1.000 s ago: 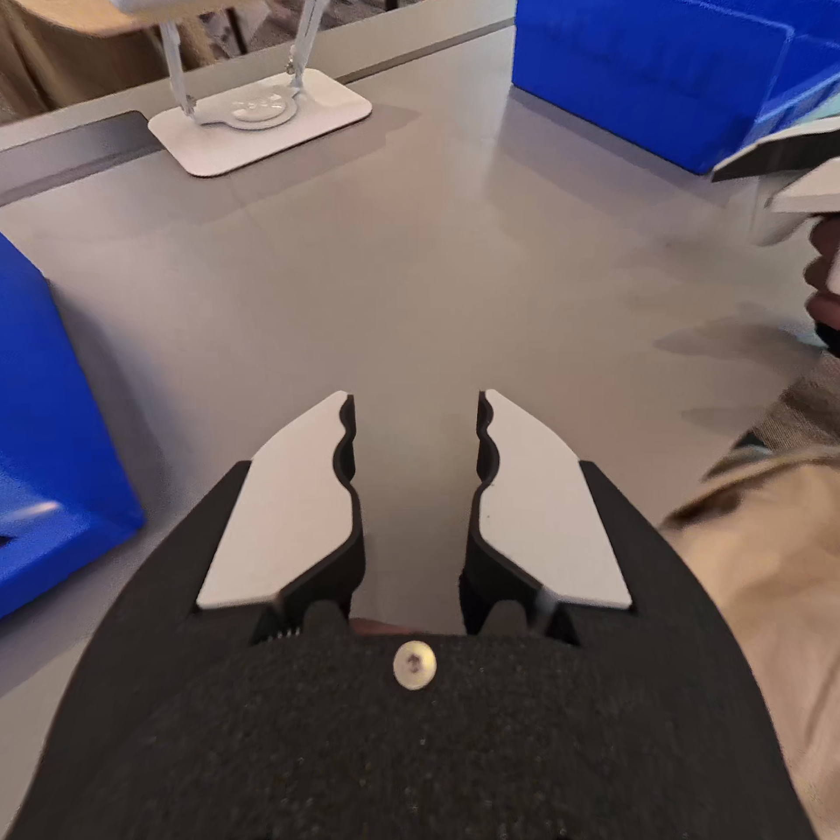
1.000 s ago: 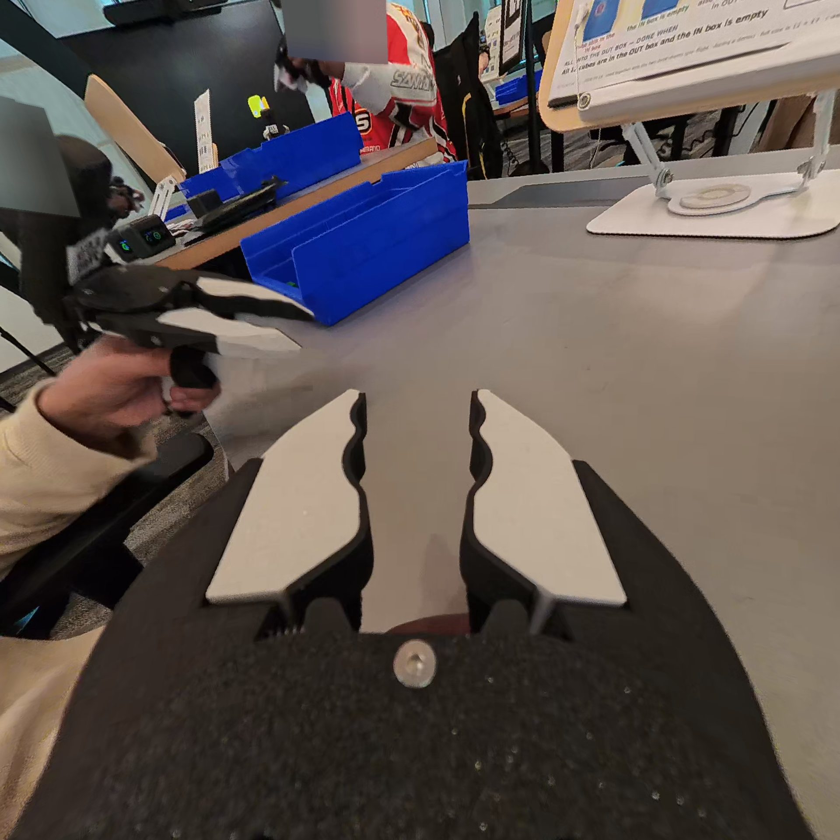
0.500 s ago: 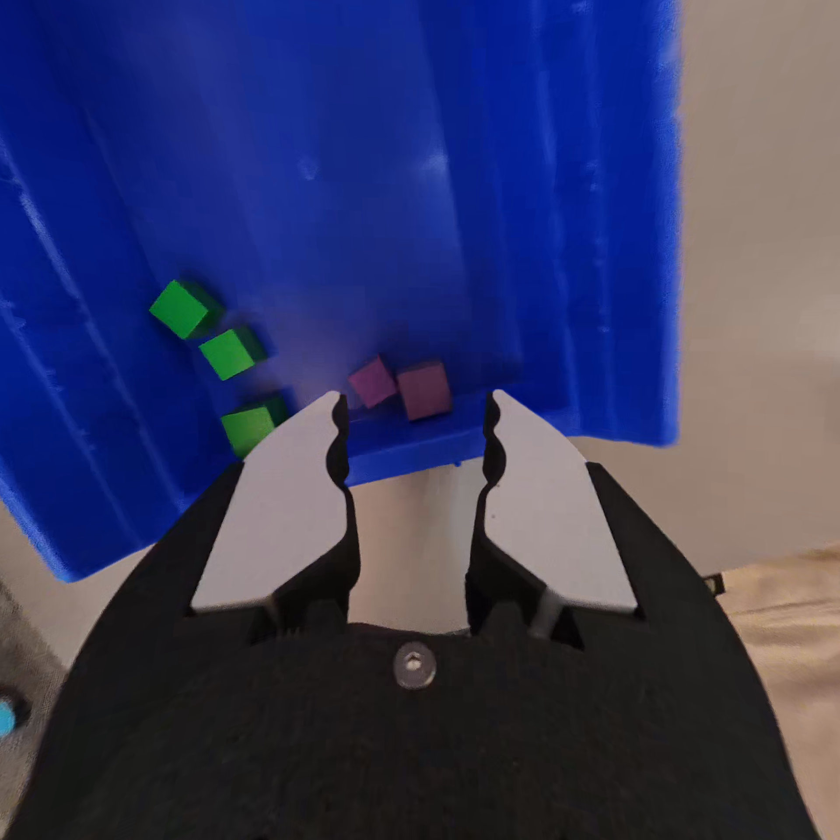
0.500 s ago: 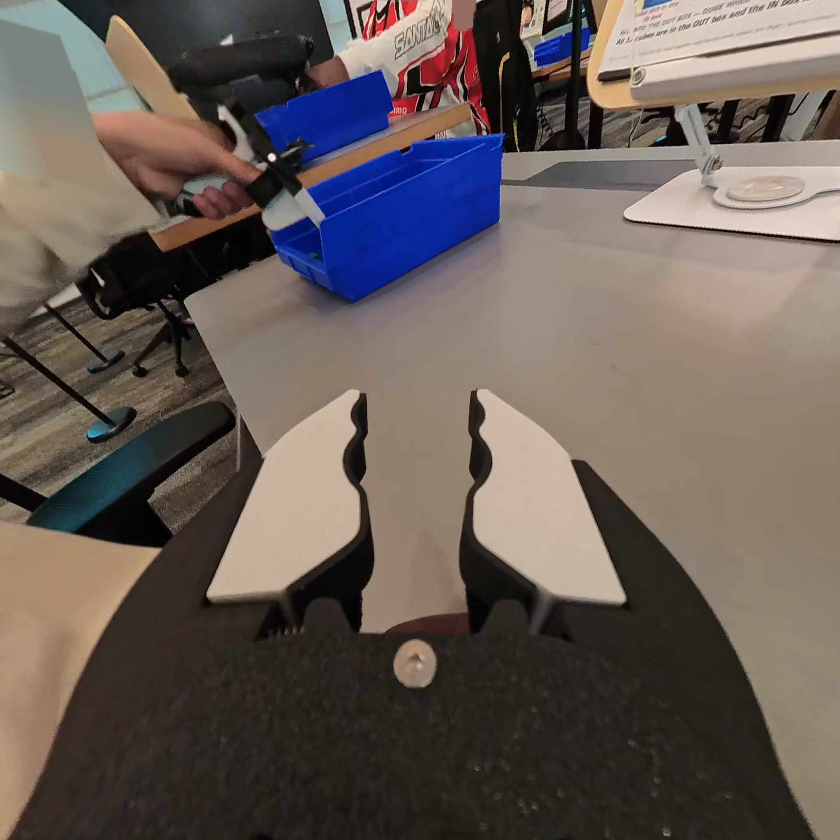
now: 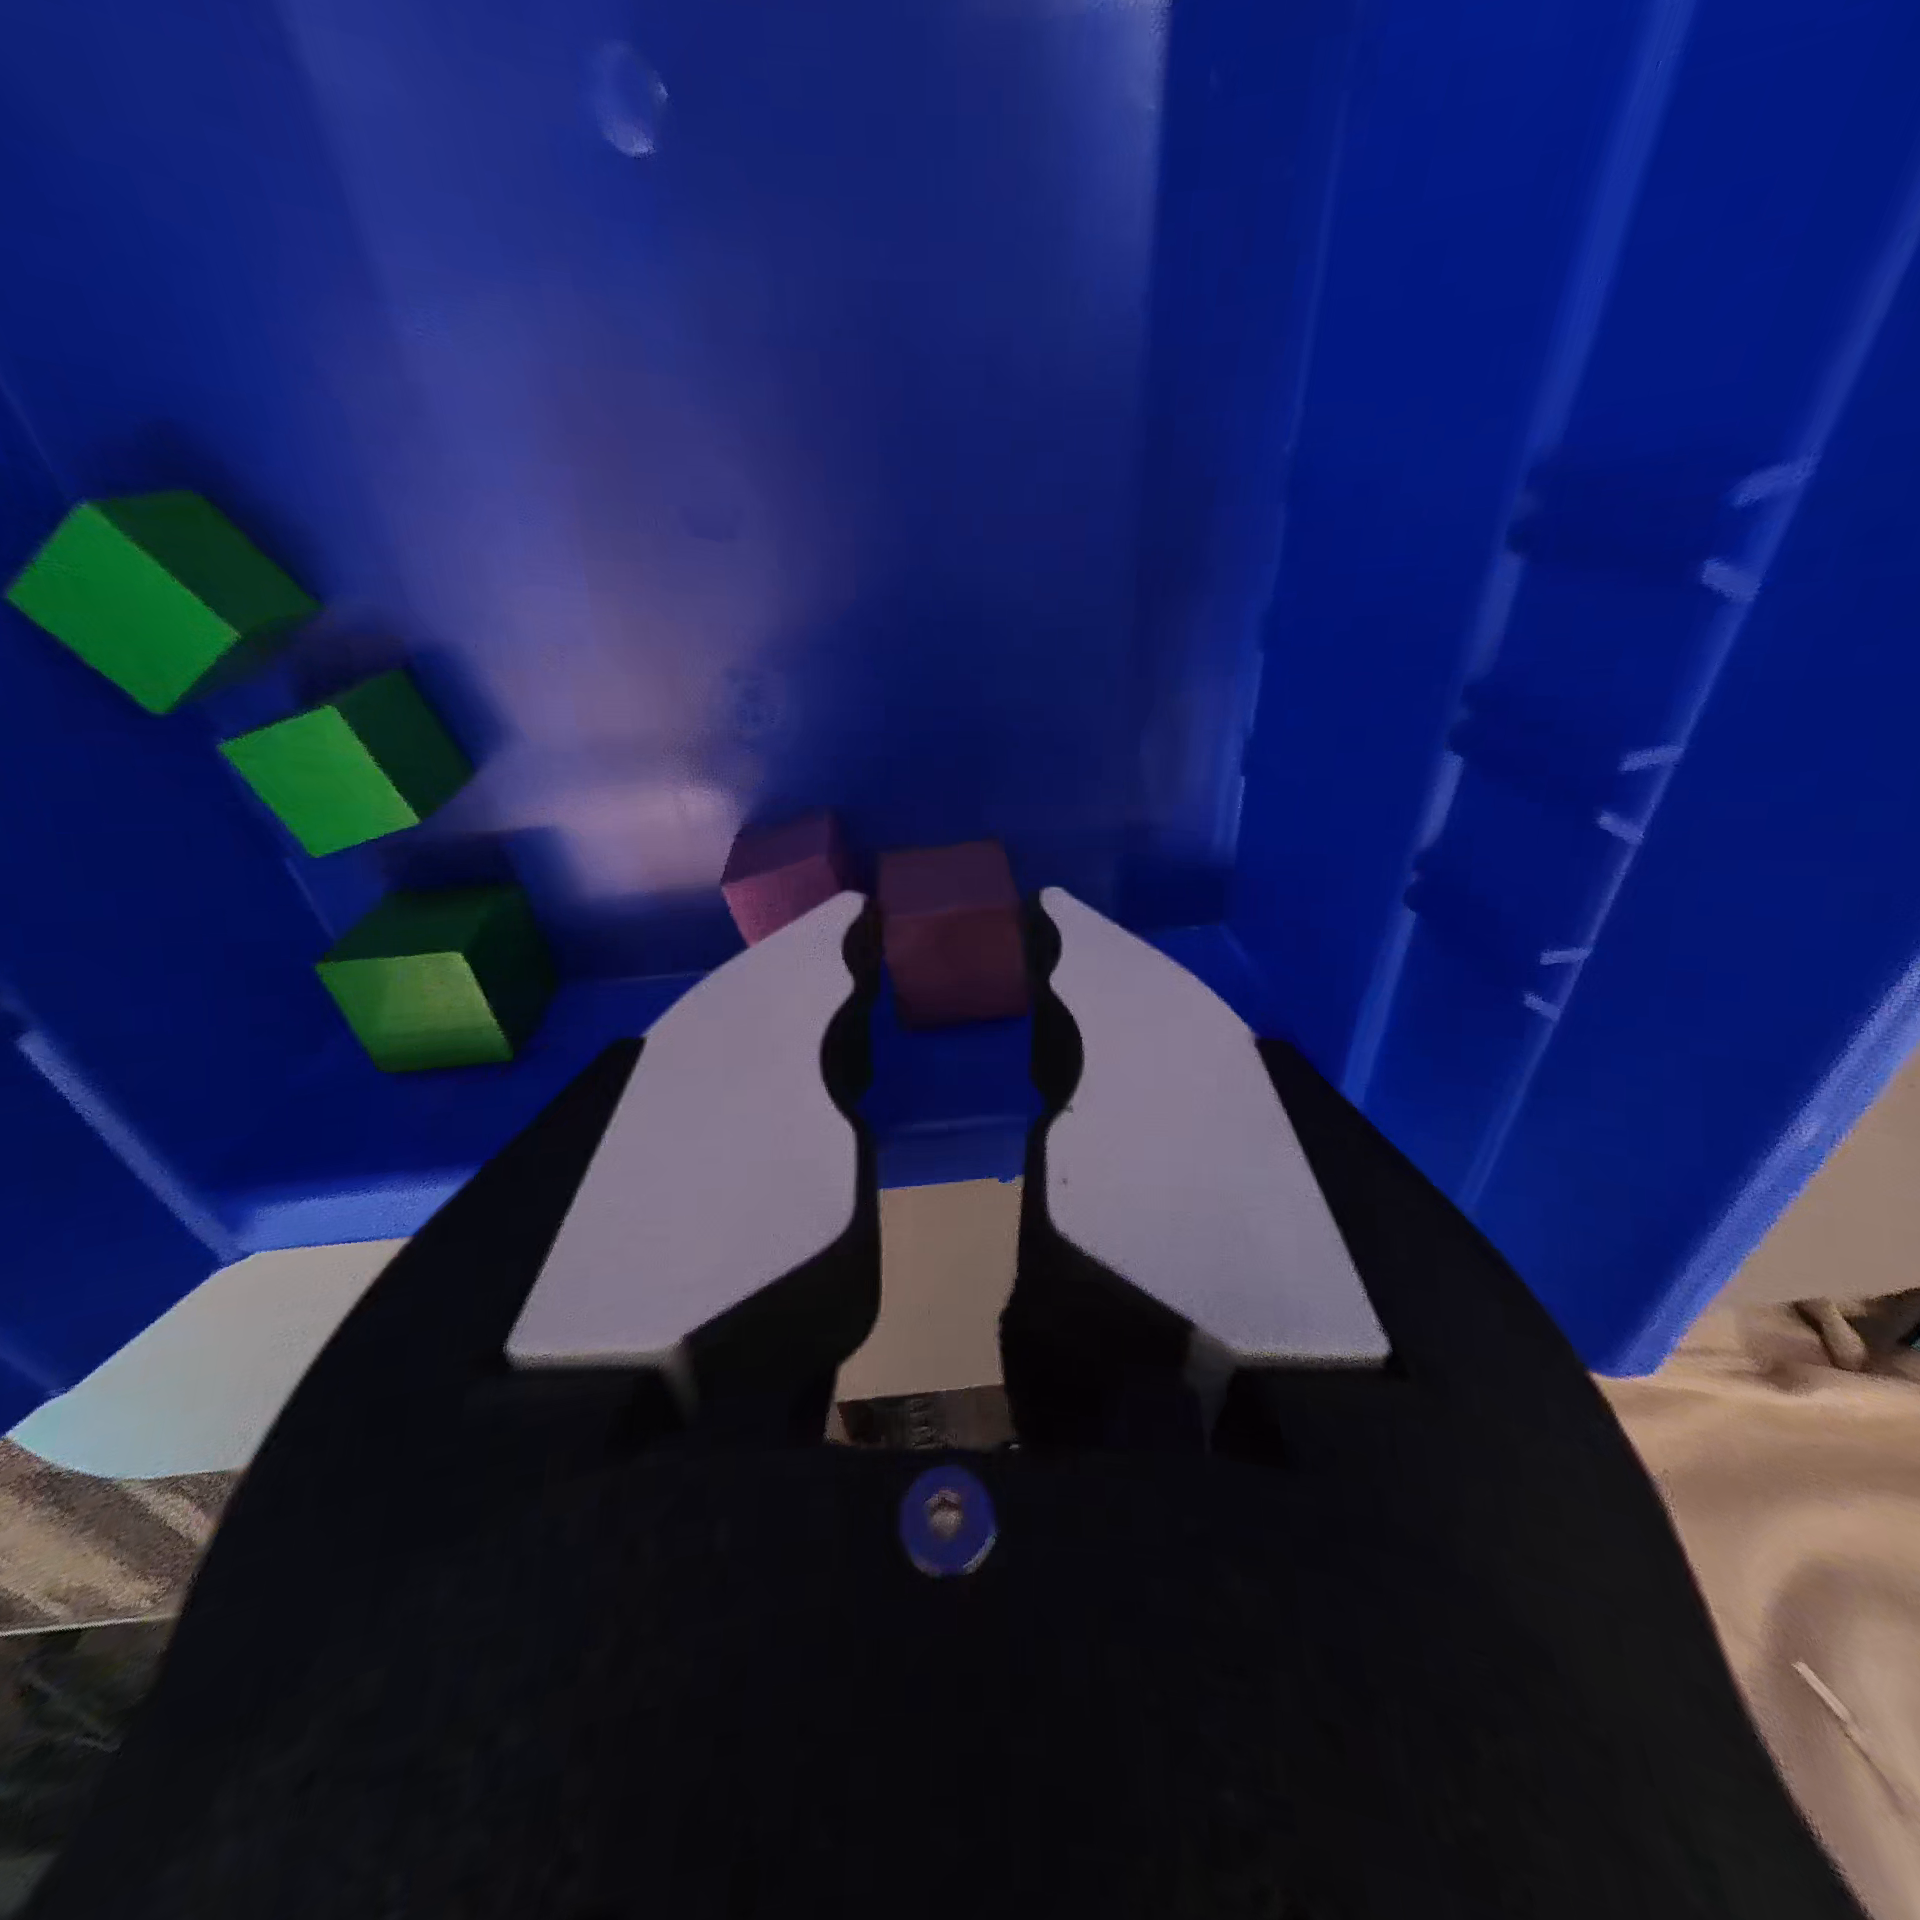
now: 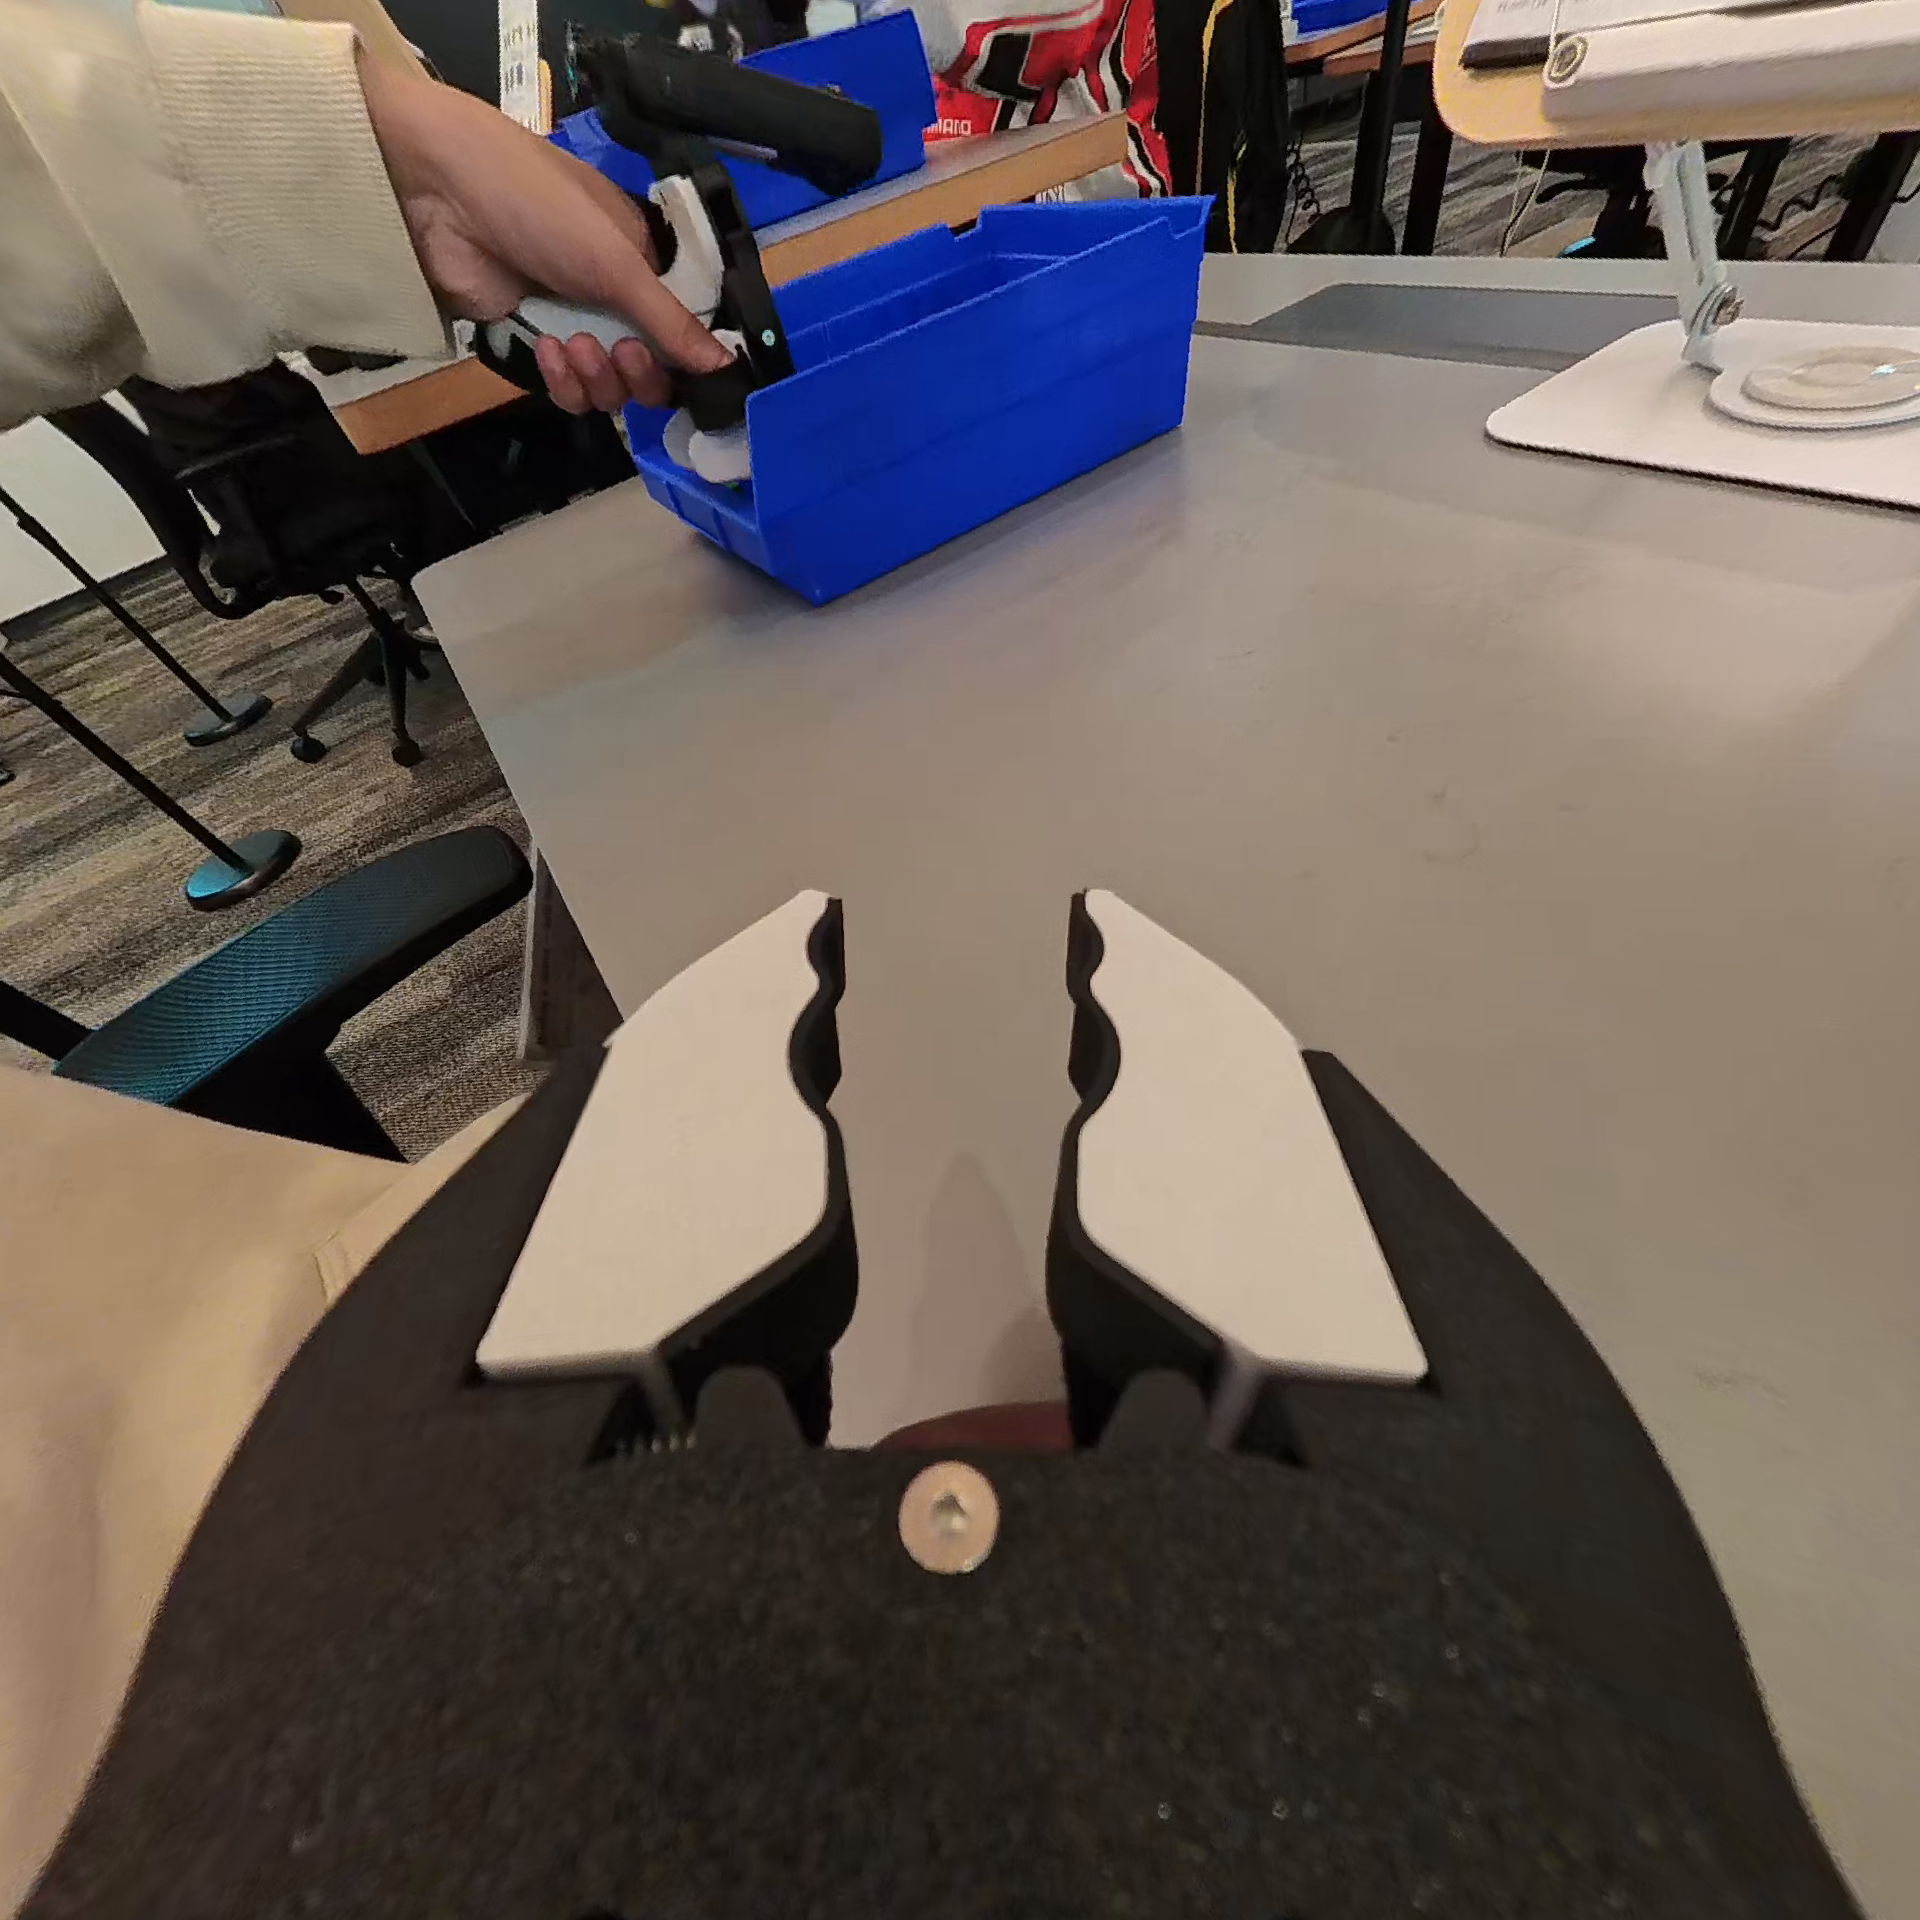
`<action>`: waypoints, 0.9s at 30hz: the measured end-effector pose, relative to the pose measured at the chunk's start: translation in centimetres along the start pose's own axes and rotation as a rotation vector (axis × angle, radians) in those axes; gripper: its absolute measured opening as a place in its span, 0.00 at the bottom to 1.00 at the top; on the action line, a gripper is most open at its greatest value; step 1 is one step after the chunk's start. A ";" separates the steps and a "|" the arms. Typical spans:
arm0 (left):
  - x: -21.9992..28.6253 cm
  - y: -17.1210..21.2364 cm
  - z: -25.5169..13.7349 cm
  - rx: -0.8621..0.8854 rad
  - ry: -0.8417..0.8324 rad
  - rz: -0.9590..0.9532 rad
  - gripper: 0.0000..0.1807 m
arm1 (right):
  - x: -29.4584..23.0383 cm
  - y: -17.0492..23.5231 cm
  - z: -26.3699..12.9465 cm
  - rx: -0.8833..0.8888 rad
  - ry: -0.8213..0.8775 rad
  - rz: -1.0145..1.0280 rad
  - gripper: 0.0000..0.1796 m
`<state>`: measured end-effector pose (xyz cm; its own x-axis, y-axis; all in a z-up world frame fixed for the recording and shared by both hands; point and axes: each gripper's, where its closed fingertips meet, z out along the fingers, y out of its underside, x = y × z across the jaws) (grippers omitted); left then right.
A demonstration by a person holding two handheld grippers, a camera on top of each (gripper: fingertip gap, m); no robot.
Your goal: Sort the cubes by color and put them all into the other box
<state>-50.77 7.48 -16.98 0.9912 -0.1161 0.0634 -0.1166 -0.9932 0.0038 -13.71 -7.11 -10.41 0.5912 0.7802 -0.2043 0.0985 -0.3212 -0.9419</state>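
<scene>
Cubes: a purple cube (image 5: 951, 935) is sitting at frame centre between the left gripper (image 5: 951, 925)'s narrowly parted fingers, grip uncertain; right gripper (image 6: 954, 935) is gaping empty.

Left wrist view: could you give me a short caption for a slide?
Left tool, jaws apart around a purple cube in a blue box, three green cubes to its left.

The left wrist view is dim and soft with motion blur; a pale glare patch lies on the floor of the blue box (image 5: 665, 436), and the green cubes (image 5: 343, 764) cast short dark shadows. The right wrist view is bright, evenly lit and sharp at centre, with a soft sheen on the grey table (image 6: 1351, 727). Both views bend straight lines outward at the edges.
</scene>
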 end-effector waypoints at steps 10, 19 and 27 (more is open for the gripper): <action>0.4 -1.5 -3.5 0.135 0.084 0.072 0.14 | 0.8 -0.3 -0.7 0.009 0.035 -0.011 0.22; 11.3 -2.0 -14.0 0.953 0.446 0.549 0.14 | 5.6 -1.9 -2.5 0.141 0.098 0.092 0.21; 17.9 0.7 -12.1 1.107 0.648 0.710 0.14 | 6.6 -2.2 -1.7 0.175 0.049 0.220 0.21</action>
<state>-33.88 4.88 -3.76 0.5112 -0.8456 0.1539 -0.1550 -0.2669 -0.9512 -8.69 -2.19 -9.28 0.6214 0.6739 -0.3996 -0.1736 -0.3789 -0.9090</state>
